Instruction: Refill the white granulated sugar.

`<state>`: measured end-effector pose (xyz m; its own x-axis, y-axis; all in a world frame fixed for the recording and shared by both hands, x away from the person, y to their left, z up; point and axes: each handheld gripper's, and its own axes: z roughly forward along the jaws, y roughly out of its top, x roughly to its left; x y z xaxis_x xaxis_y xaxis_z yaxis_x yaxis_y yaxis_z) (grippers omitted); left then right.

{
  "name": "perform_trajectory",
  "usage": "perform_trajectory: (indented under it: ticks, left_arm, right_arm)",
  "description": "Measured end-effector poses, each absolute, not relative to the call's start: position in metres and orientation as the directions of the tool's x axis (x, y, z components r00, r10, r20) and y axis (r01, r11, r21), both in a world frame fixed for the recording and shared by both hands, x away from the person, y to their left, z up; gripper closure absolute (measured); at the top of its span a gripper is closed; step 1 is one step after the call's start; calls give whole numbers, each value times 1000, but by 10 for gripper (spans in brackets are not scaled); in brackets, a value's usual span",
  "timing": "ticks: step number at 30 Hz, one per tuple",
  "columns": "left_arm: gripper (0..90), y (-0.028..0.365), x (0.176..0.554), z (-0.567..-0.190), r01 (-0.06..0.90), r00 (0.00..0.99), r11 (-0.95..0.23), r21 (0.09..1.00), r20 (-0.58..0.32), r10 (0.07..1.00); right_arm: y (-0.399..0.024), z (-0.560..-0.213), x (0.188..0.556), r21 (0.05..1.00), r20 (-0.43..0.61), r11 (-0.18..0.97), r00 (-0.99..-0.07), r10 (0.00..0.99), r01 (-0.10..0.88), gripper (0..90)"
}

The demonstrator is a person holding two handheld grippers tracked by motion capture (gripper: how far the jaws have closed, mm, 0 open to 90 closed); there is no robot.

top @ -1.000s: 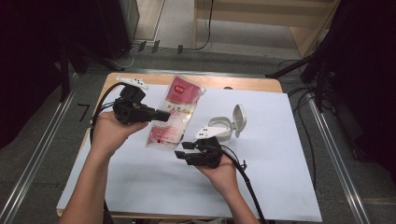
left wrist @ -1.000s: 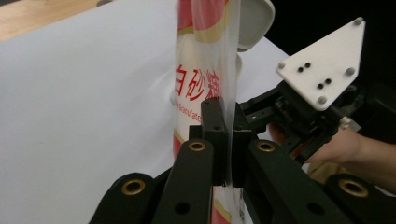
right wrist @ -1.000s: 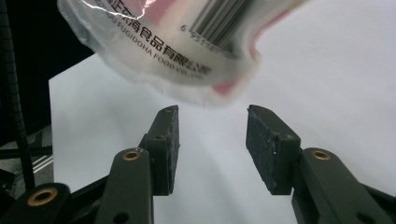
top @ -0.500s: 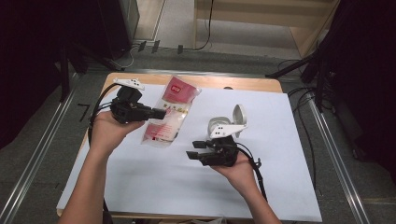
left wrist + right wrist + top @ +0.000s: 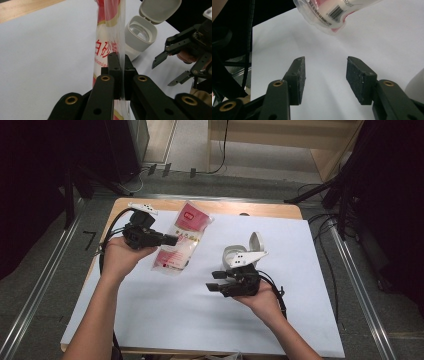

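My left hand-held gripper (image 5: 119, 75) is pinching the edge of a red-and-white plastic pouch (image 5: 180, 242), its jaws pressed flat on the clear film, and the pouch's lower end is cut off behind them in the left gripper view, so I can read only part of the red printing. My right hand-held gripper (image 5: 325, 75) sits spread and empty over the white-covered surface (image 5: 200, 315), with the pouch's barcode end (image 5: 332, 15) cropped at the top of its view. Just beyond it stands a small white container (image 5: 240, 254) with its flip lid up; I cannot make out its contents.
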<state>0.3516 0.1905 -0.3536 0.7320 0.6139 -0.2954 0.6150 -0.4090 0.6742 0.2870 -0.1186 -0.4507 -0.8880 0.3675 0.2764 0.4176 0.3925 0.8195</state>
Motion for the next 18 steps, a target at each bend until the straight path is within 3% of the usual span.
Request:
perform_trajectory:
  ticks: [10,13,18]
  left_arm:
    - [900,182,375,-366,591,739,-400,700,-271,617]
    - [900,180,376,-376,557,748,-409,723,-222,626]
    - [900,181,380,-387,577,736,-407,708,-235,635]
  right_arm:
    - [-134,-444,278,846,227,395,-912,340,358,501]
    - [-145,-443,275,849,211,391,-908,363,354,501]
    - [-154,-445,274,850,211,382,-899,384,363,502]
